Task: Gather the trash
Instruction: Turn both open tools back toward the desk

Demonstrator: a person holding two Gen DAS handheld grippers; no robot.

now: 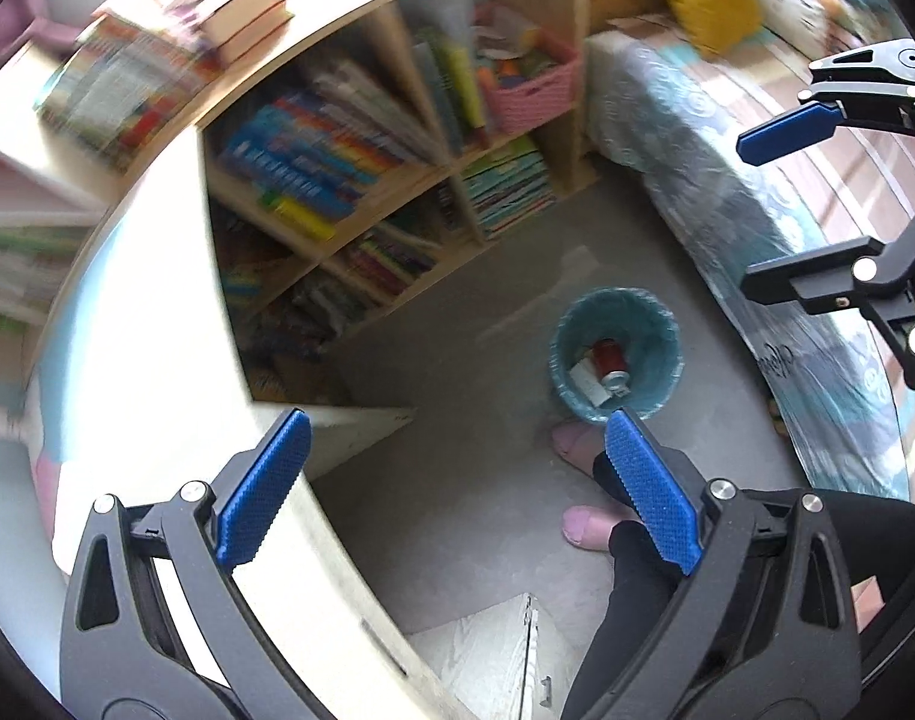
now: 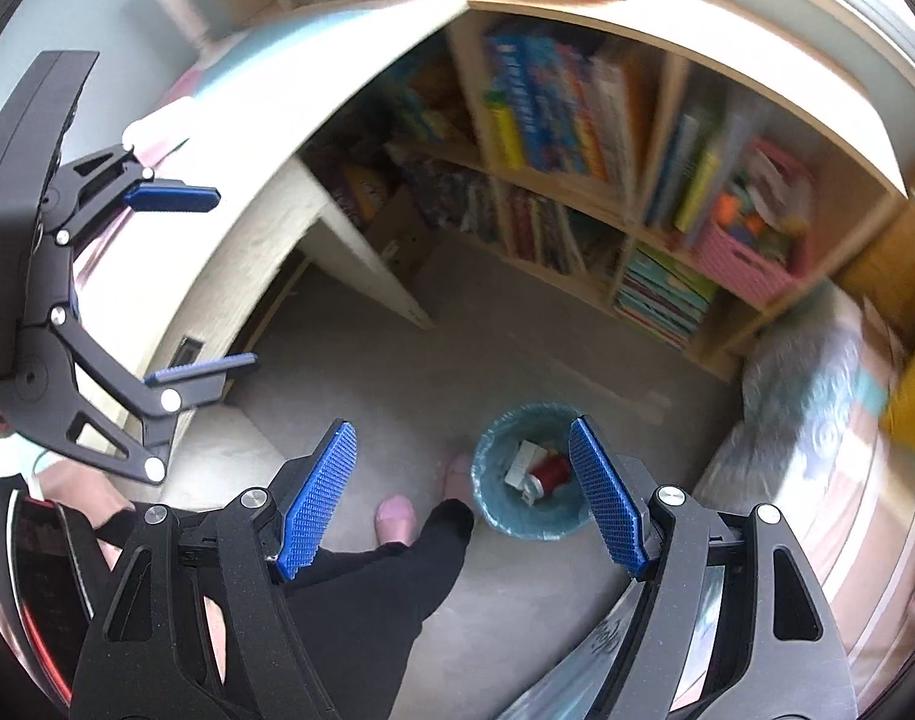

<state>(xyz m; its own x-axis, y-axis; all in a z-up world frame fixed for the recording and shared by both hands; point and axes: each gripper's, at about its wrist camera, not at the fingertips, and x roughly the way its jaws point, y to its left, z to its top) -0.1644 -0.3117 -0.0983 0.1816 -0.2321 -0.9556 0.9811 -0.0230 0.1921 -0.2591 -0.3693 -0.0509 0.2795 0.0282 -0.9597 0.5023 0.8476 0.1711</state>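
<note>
Your left gripper [image 1: 457, 480] and right gripper [image 2: 463, 495] both hang spread and empty; the teal bin [image 2: 499, 516] stands on the grey floor at your one o'clock, holding a red can [image 2: 547, 471] and white scraps [image 1: 589, 381]. The bookshelf [image 2: 577, 180] lies at twelve; your slippers [image 2: 397, 519] sit just beside the bin.

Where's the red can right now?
The red can lies inside the blue bin on the grey floor, between the bed and the pink slippers.

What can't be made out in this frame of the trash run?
- Book titles on the bookshelf: motion blur in both wrist views.
- White item beside the red can in the bin: too small.
- Bin's near side, right wrist view: behind the right gripper finger.
</note>
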